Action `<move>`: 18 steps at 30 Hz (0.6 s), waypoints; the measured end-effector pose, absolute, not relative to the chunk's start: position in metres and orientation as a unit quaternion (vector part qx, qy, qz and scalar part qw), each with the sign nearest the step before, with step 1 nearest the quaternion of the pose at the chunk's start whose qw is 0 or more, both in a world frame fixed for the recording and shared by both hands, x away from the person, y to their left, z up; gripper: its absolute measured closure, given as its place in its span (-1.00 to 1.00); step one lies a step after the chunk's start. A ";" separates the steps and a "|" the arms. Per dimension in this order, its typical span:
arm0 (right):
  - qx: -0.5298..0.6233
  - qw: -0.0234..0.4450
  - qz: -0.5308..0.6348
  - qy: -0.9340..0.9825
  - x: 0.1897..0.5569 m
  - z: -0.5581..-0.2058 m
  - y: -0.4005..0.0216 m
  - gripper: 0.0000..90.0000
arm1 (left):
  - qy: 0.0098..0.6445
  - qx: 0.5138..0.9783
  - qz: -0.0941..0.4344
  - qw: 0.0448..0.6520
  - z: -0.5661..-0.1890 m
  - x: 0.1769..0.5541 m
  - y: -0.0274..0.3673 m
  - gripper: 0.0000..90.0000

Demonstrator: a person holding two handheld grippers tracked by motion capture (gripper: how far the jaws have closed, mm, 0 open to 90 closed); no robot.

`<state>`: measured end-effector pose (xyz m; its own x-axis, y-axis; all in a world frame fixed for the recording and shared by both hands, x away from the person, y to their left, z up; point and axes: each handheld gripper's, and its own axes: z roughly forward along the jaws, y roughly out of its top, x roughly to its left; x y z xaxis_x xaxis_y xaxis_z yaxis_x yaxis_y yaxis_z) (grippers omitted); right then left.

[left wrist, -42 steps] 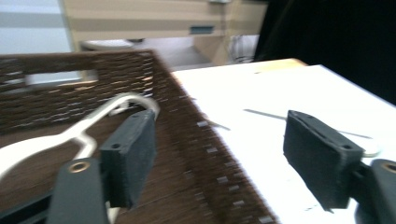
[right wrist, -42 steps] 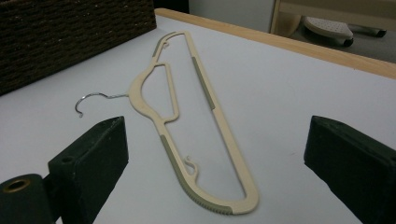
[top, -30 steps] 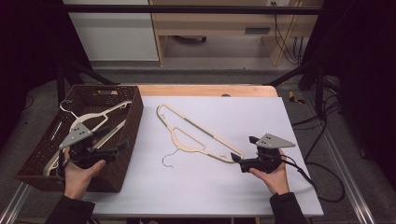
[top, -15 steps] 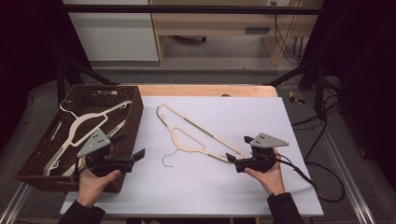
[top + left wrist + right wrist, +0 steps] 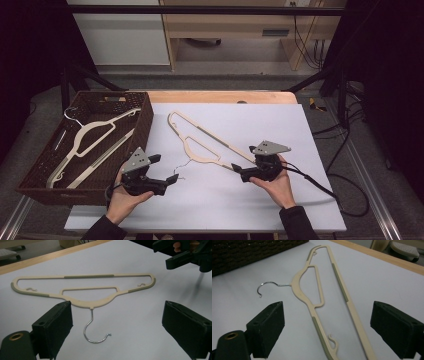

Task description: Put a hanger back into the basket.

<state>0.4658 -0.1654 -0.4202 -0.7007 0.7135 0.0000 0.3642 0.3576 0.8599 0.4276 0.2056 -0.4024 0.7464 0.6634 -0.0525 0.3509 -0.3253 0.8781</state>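
Note:
A cream plastic hanger (image 5: 191, 148) with a metal hook (image 5: 182, 167) lies flat and aslant on the white table top. My left gripper (image 5: 165, 168) is open just left of the hook. In the left gripper view the hook (image 5: 91, 332) lies between the wide-apart jaws and the hanger (image 5: 87, 303) lies beyond them, with nothing touching the pads. My right gripper (image 5: 240, 172) is at the hanger's near right end. Its jaws have just been closing a little. They still stand open on either side of that end (image 5: 329, 340), and the pads are off it.
A brown woven basket (image 5: 145, 120) stands at the table's left and holds more cream hangers (image 5: 92, 132). A bare wooden strip (image 5: 225, 96) edges the far side of the table. The right gripper's cable (image 5: 325, 192) trails off to the right.
My left gripper has come out from over the basket and moved right and down to the hanger's hook. The right gripper has slid a little left towards the hanger's end.

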 end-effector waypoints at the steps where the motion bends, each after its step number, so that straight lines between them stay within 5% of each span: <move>1: 0.335 0.189 0.452 0.805 0.467 -0.422 -0.163 -0.69 | 0.319 0.798 0.158 0.486 -0.404 0.428 0.205 -0.79; 18: 0.323 0.148 0.371 0.858 0.502 -0.461 -0.125 -0.06 | 0.335 0.794 0.151 0.485 -0.414 0.436 0.209 -0.77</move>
